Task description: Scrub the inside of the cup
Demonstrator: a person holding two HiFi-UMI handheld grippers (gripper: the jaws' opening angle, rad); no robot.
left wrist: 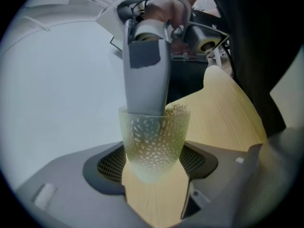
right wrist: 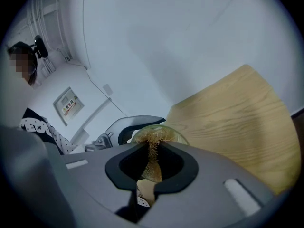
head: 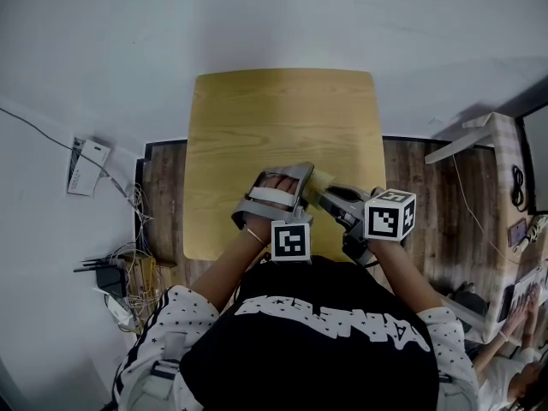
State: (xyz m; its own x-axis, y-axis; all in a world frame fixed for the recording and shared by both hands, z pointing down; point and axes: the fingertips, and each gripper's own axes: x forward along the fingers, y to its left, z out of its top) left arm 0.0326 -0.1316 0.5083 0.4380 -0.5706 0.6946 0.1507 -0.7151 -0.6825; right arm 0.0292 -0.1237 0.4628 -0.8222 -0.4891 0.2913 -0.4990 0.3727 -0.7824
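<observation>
Looking down in the head view, I have left gripper (head: pixel 291 182) and right gripper (head: pixel 336 199) meeting over the wooden tabletop (head: pixel 274 118), pale floor (head: pixel 103 58) around. Left gripper view: fingers (left wrist: pixel 66 194) clamp the dimpled cup (left wrist: pixel 154 141), scrubber (left wrist: pixel 176 110) poking past its rim. Right gripper view: fingers pinch that fibrous scrubber, cup mouth just beyond them; scrubbing seems under way, unfinished

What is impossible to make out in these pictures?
1) Inside bottom of the cup: right gripper view, covered by the scrubber.
2) Shape of the scrubber: left gripper view, behind the frosted cup wall and the right hand-held gripper.
3) Head view: the cup, mostly covered by the left hand-held gripper.
</observation>
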